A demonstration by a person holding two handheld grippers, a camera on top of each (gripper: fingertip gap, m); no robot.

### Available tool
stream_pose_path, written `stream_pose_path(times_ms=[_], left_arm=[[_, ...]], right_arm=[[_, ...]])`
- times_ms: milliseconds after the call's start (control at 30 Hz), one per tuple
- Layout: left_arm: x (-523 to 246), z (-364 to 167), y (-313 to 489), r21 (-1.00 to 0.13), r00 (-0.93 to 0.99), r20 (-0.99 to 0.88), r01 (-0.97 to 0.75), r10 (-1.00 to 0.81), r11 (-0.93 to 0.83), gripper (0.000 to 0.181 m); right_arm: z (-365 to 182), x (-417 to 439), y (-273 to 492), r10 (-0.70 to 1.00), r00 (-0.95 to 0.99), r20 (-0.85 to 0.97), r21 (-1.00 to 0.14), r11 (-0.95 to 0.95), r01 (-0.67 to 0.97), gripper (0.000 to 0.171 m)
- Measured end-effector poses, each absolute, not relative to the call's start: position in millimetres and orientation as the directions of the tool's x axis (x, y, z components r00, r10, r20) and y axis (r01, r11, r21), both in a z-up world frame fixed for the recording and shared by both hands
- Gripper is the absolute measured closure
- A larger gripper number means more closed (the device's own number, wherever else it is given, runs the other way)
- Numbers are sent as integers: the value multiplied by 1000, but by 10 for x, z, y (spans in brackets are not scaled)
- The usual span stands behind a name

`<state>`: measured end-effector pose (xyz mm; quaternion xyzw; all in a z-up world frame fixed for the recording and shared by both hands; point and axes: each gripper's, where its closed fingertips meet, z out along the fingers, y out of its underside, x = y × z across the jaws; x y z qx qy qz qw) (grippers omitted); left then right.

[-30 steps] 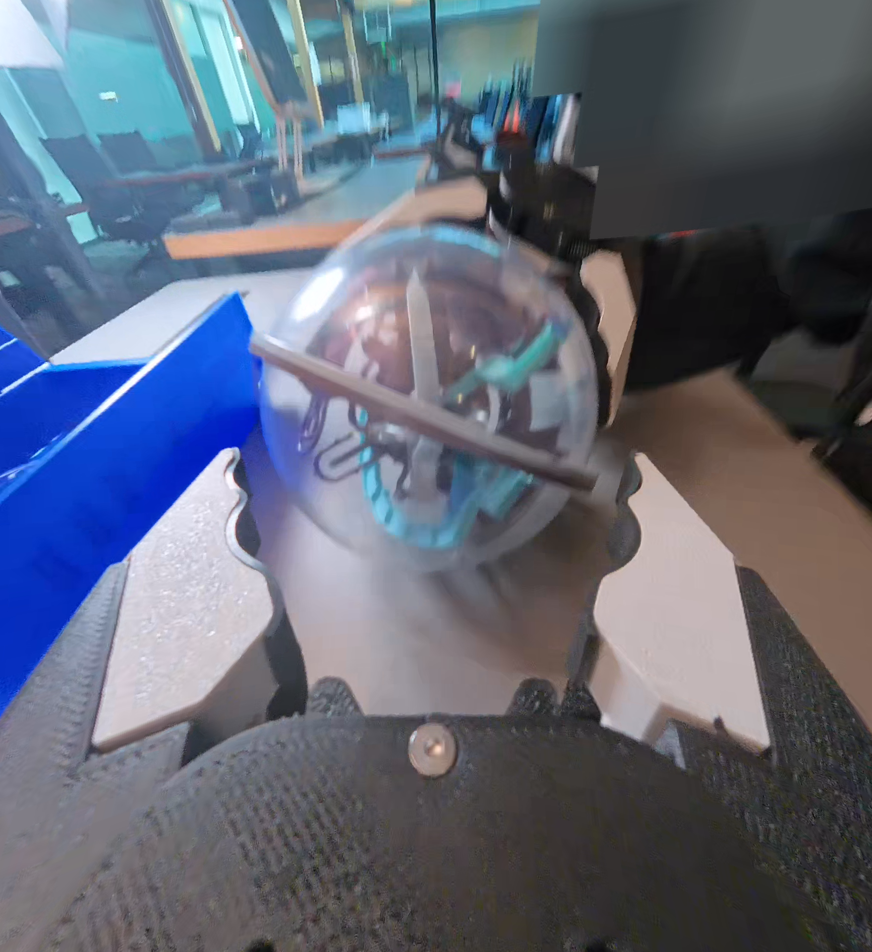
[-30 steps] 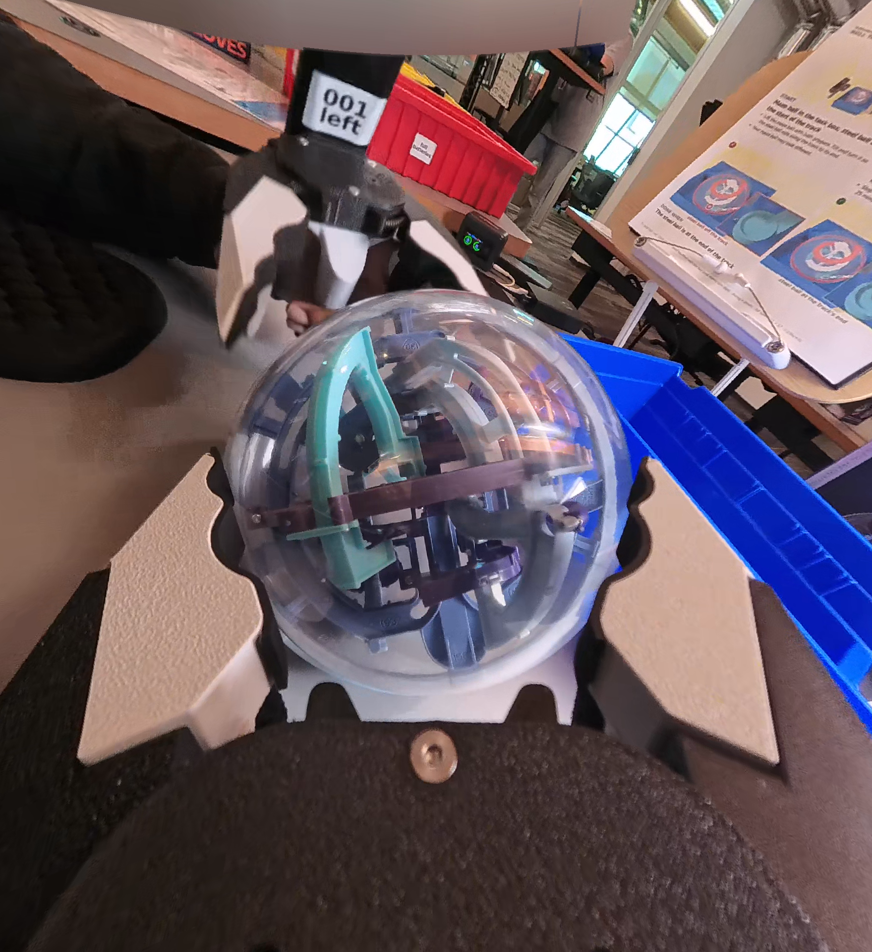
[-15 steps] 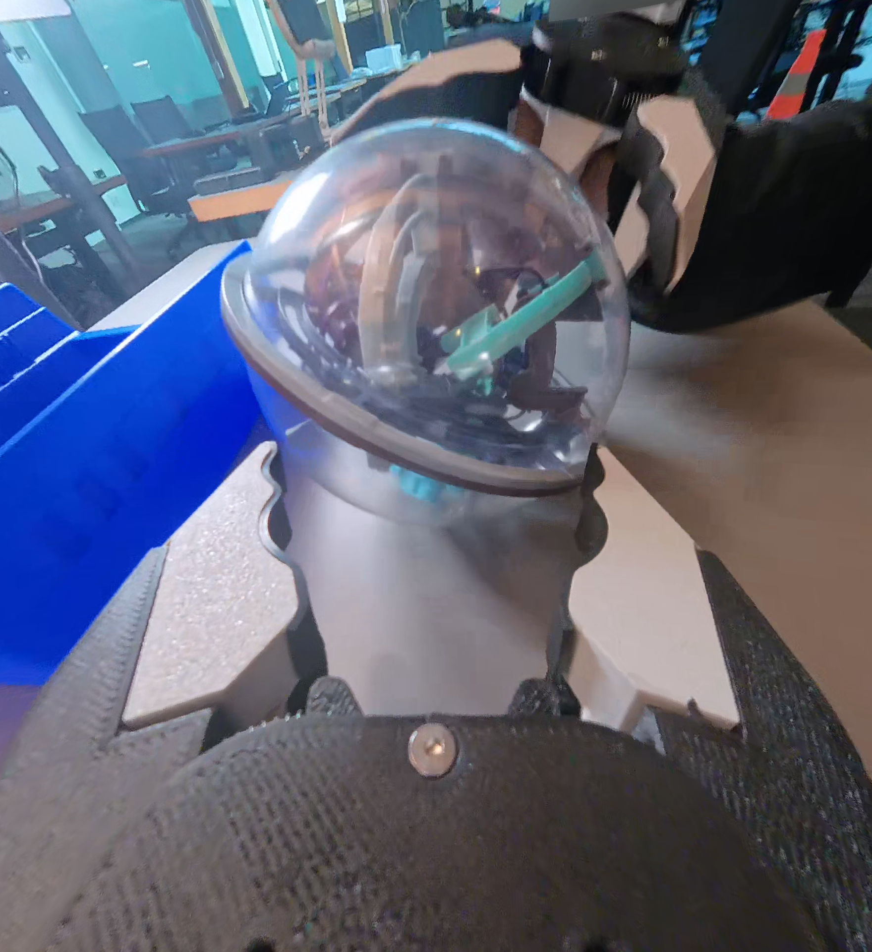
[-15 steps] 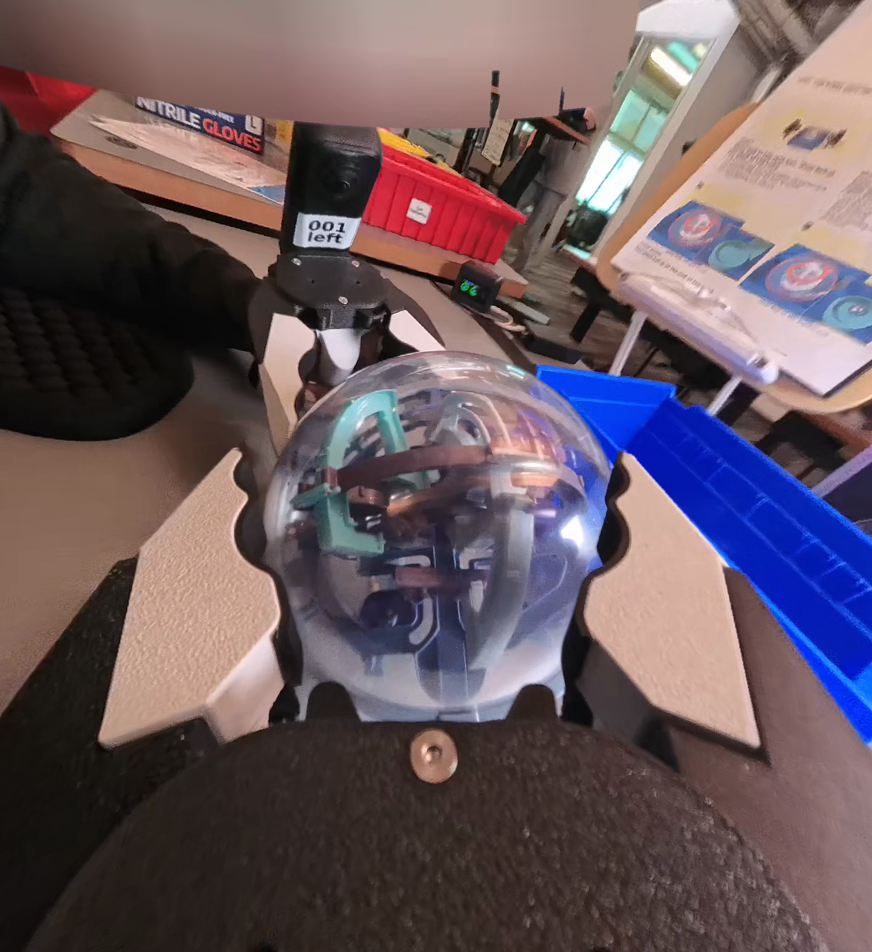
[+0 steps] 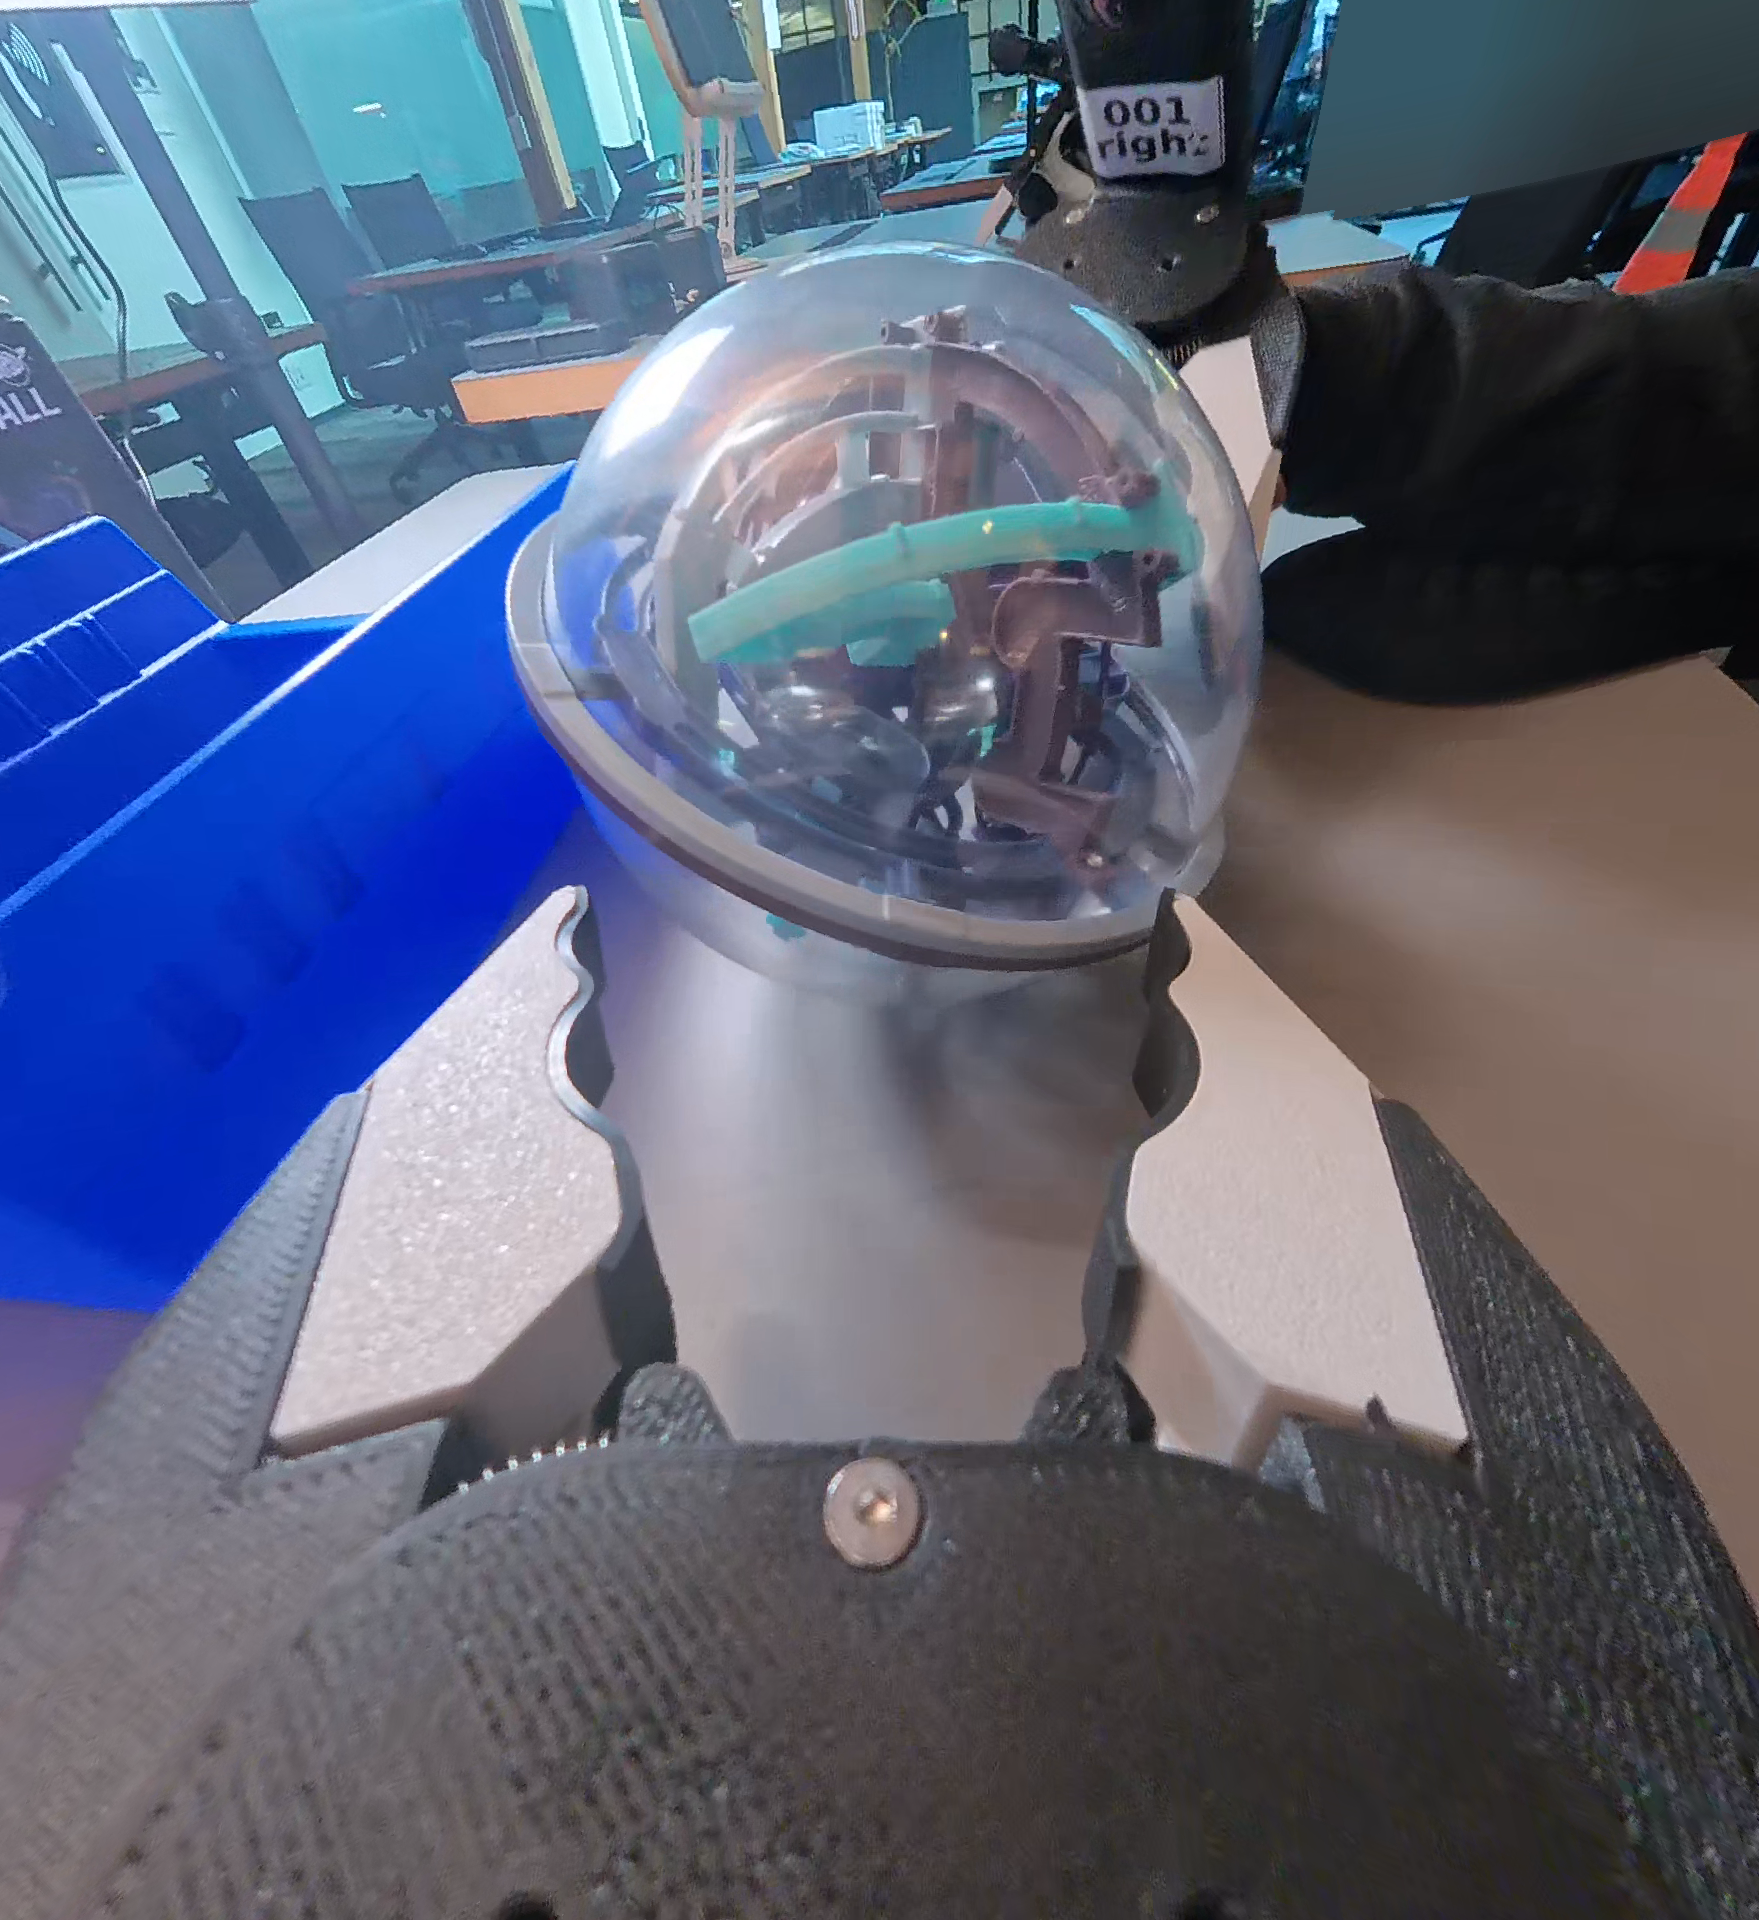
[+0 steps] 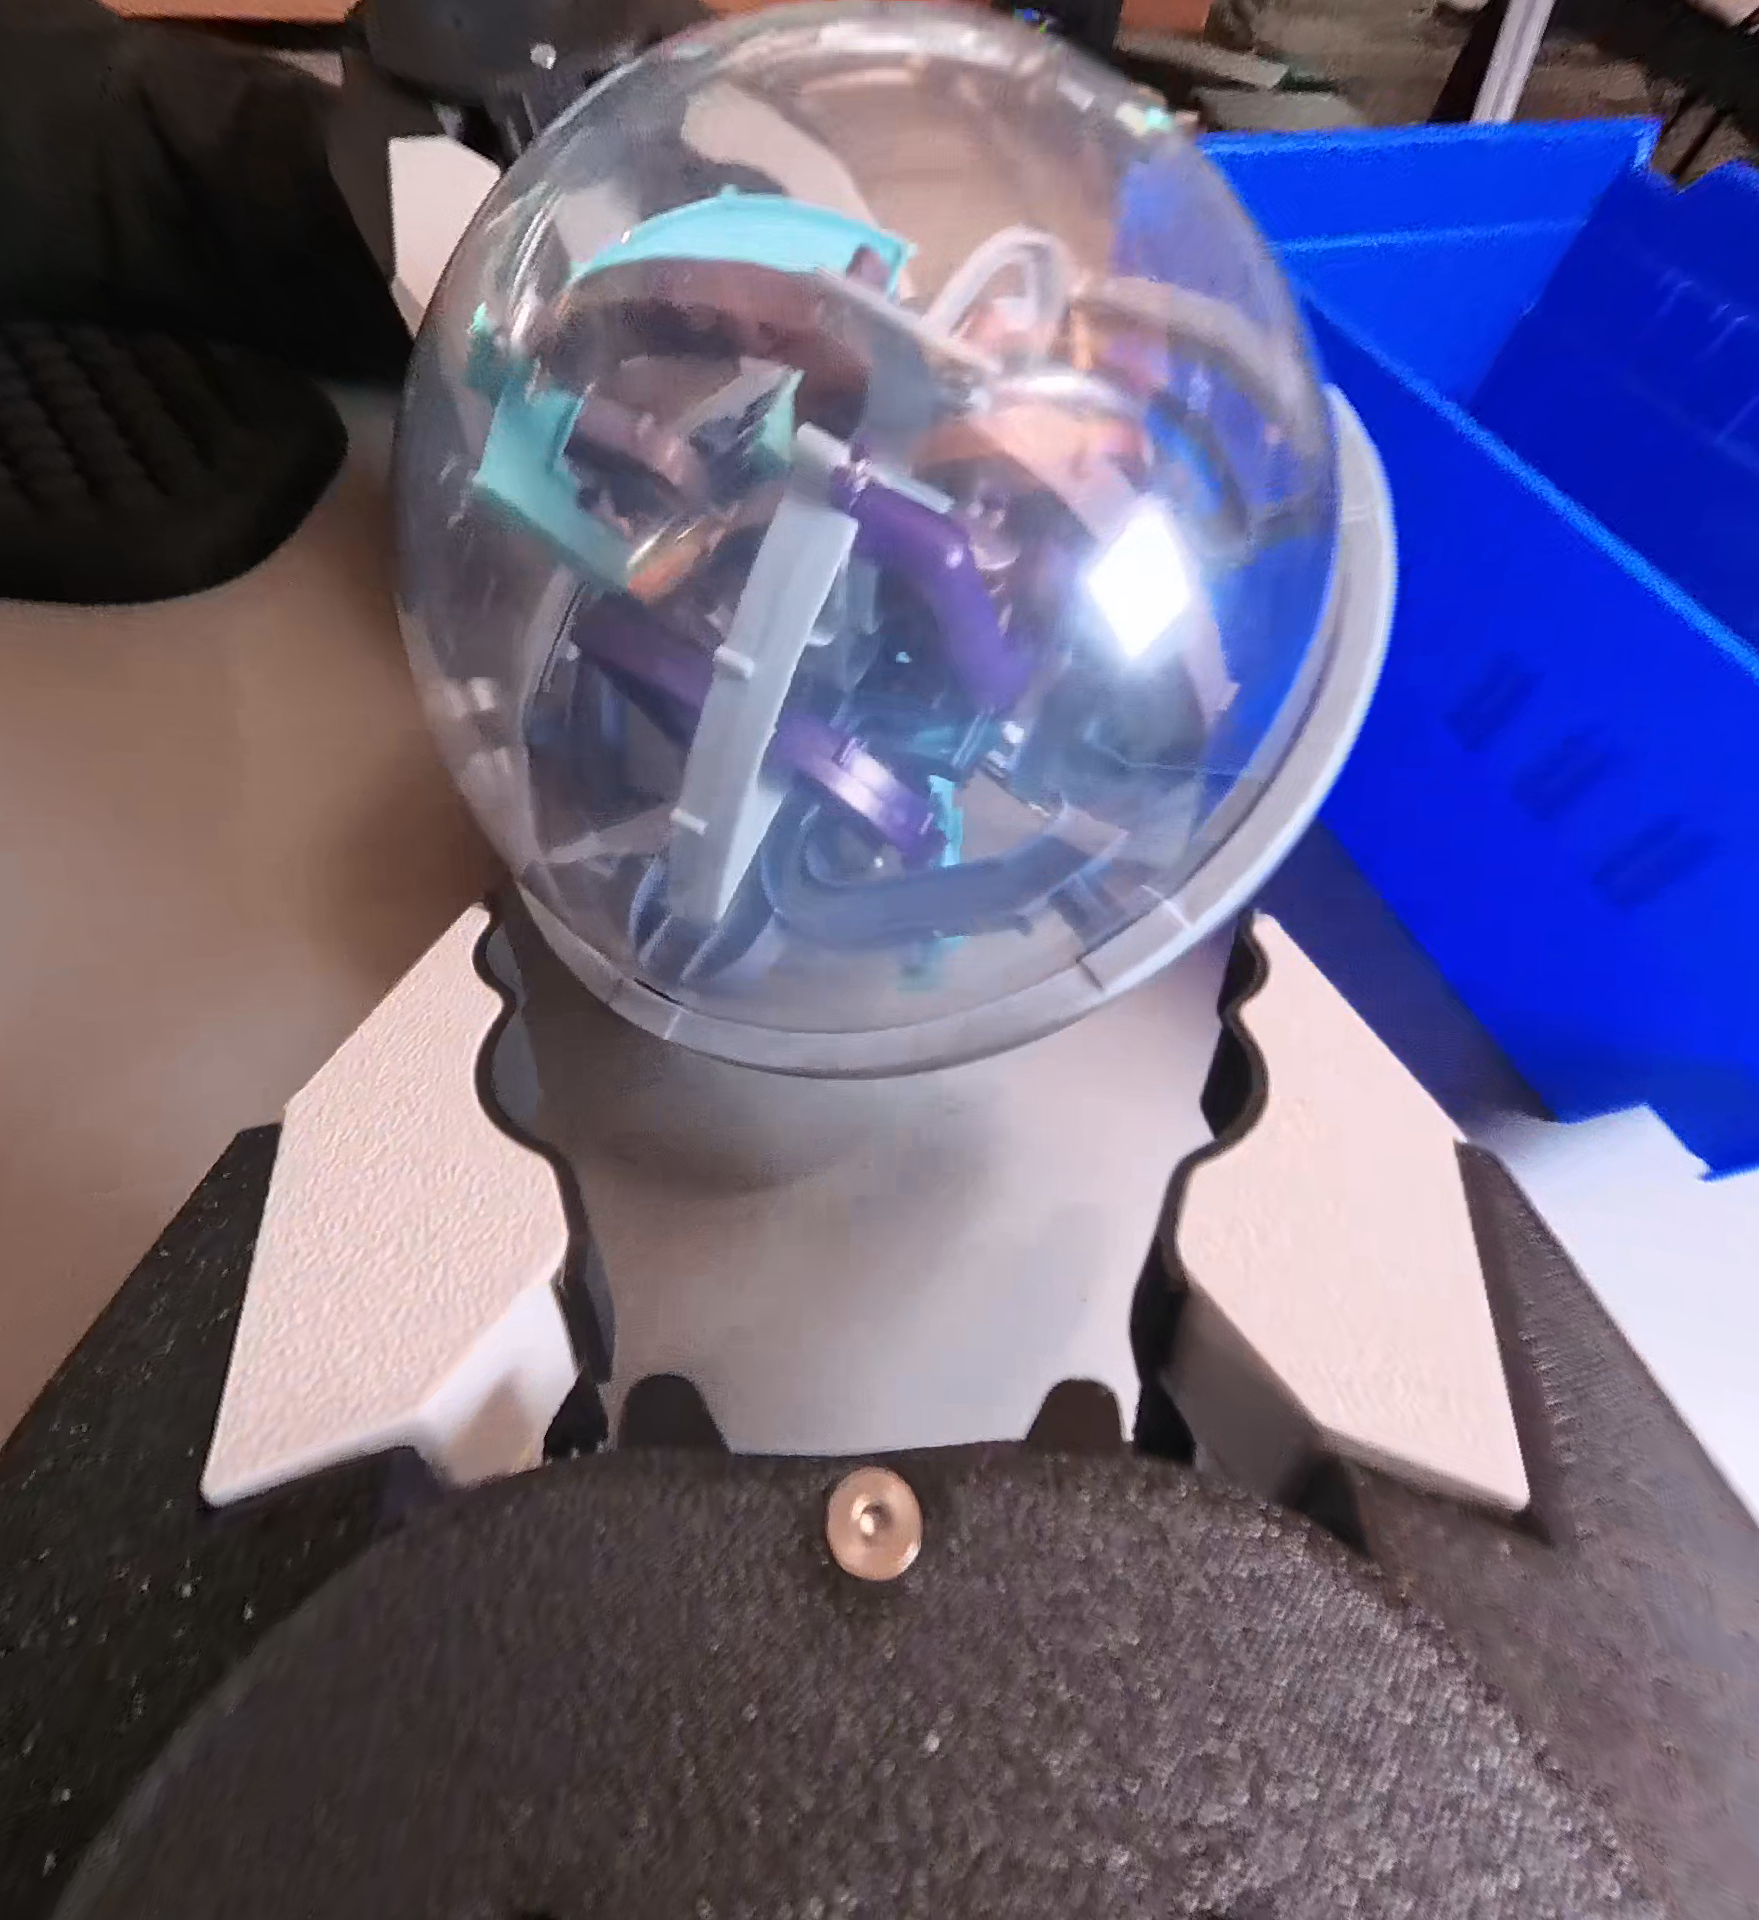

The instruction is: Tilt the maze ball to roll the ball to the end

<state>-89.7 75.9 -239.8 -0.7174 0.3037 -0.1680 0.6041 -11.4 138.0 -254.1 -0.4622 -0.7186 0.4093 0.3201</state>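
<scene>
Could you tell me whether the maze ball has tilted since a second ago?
Yes. The maze ball has rolled: against the blue bin, its grey seam band now runs low, sloping down rightward.

A beige tabletop [image 5: 1540, 935] fills the foreground, with a blue plastic bin [image 5: 179, 883] on it. Beyond the bin lies an open office in teal light: rows of desks [image 5: 501, 270], dark chairs [image 5: 387, 223] and a dark floor.

Left gripper [image 5: 870, 914] and right gripper [image 6: 870, 935] face each other, fingers spread wide.
</scene>
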Motion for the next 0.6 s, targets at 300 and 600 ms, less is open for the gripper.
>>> stream_pose_path(times_ms=[300,600], left_arm=[[-905,-2398,768,-971,764,-117,-223,-634,-91,78],[-924,-2393,779,-974,770,-96,-204,-631,-101,77]], right_arm=[[-2603,-144,1333,924,-375,79,-876,244,417,48],[-2566,-173,1303,924,-373,88,-884,244,398,52]])
